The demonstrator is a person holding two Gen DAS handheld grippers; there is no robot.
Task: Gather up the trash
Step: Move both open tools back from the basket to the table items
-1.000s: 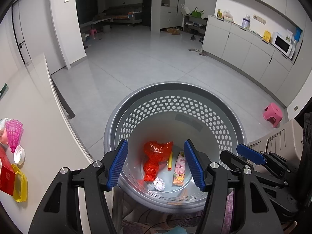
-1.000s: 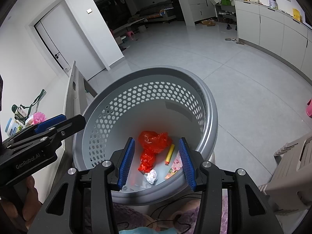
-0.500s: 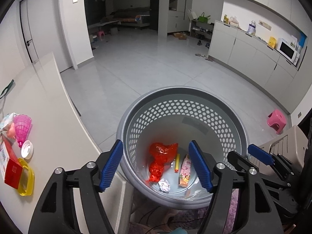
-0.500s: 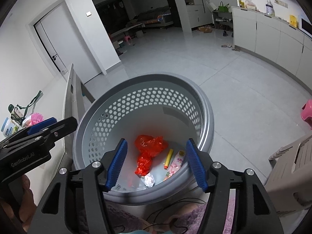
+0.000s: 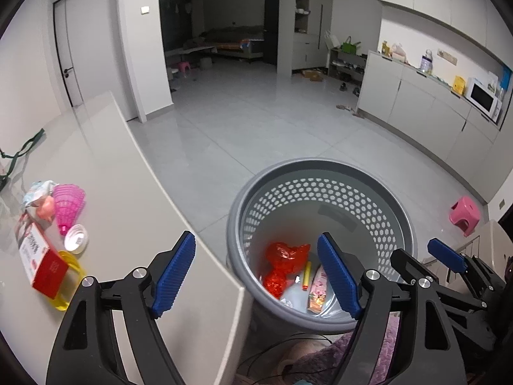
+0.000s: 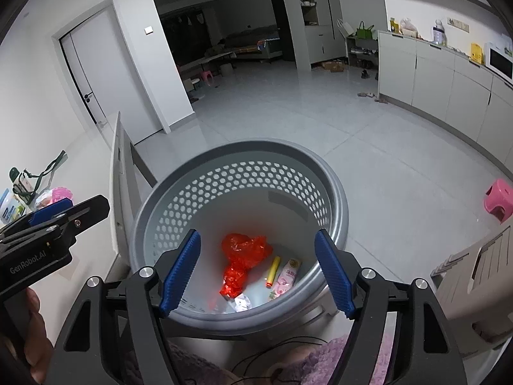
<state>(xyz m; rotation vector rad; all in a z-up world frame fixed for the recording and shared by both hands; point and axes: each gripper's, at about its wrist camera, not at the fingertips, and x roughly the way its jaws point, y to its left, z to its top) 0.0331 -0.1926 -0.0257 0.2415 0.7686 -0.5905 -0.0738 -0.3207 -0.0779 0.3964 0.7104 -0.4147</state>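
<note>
A grey perforated basket point(image 5: 320, 166) point(image 6: 243, 147) stands on the floor by the table. Inside lie a red plastic bag point(image 5: 282, 263) point(image 6: 240, 256), a yellow tube point(image 5: 307, 275) point(image 6: 273, 271), a pink wrapper point(image 5: 317, 292) point(image 6: 285, 279) and a white crumpled scrap point(image 6: 242, 303). My left gripper point(image 5: 256, 279) is open and empty above the table edge and the basket. My right gripper point(image 6: 256, 272) is open and empty above the basket. On the table point(image 5: 105, 173) lie a red-and-white box point(image 5: 40, 256), a yellow ring point(image 5: 69, 282), a white cap point(image 5: 76, 238), a pink ribbed cup point(image 5: 69, 203) and a crumpled wrapper point(image 5: 38, 194).
A beige plastic crate point(image 6: 481, 282) stands to the right of the basket. A pink stool point(image 5: 465, 215) point(image 6: 498, 200) is on the floor at right. Cabinets with a microwave point(image 5: 482, 99) line the right wall. A green strap point(image 5: 19, 154) lies on the table's far left.
Both grippers have drawn back and risen from the basket, jaws spread wider. The left view has swung left, so more of the table and its items show.
</note>
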